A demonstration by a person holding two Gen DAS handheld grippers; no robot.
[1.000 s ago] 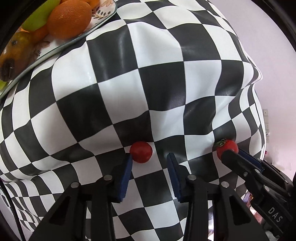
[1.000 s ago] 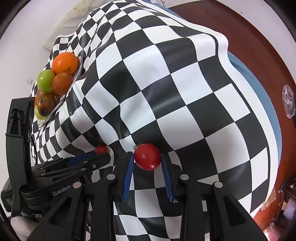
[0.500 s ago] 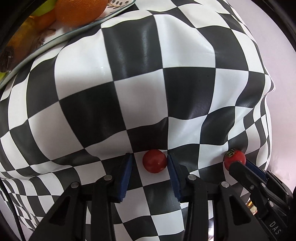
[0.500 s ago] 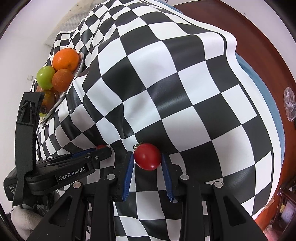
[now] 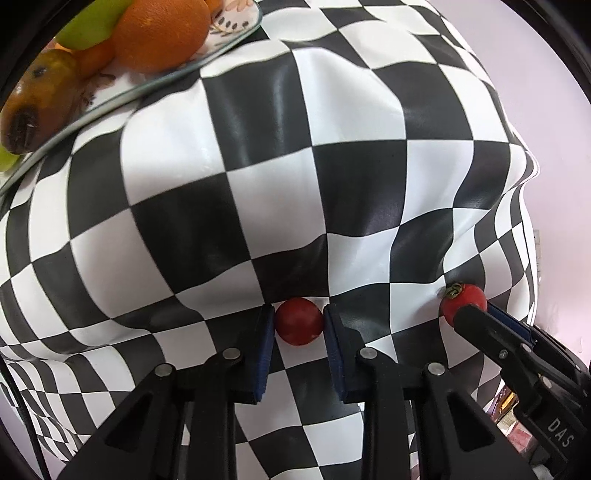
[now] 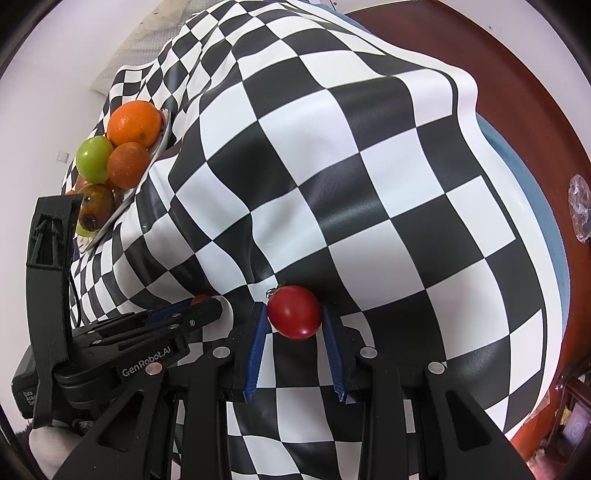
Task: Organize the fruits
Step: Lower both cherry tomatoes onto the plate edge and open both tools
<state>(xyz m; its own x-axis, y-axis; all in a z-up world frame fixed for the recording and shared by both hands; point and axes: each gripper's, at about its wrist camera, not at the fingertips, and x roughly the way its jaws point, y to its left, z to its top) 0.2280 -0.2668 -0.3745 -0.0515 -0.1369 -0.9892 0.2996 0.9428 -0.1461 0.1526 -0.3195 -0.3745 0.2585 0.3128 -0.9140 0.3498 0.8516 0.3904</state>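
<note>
A small red cherry tomato (image 5: 299, 326) lies on the checkered cloth between the blue pads of my left gripper (image 5: 299, 318). The jaws are closing in and both pads touch its sides. A larger red tomato (image 6: 294, 312) with a green stem sits between the pads of my right gripper (image 6: 294, 315), which is shut on it. In the left wrist view that tomato (image 5: 463, 301) and the right gripper (image 5: 471, 314) are at the lower right. In the right wrist view the left gripper (image 6: 207, 307) is at the lower left, pointing down at the cloth.
A glass plate (image 5: 236, 26) at the upper left holds an orange (image 5: 159, 33), a green fruit (image 6: 94, 158) and several other fruits. The black-and-white cloth (image 6: 369, 166) is rumpled and hangs over the table edge. A wooden floor (image 6: 535, 92) lies beyond.
My left gripper came down around the small tomato and its pads closed in until they touch it. The right gripper kept still with its tomato.
</note>
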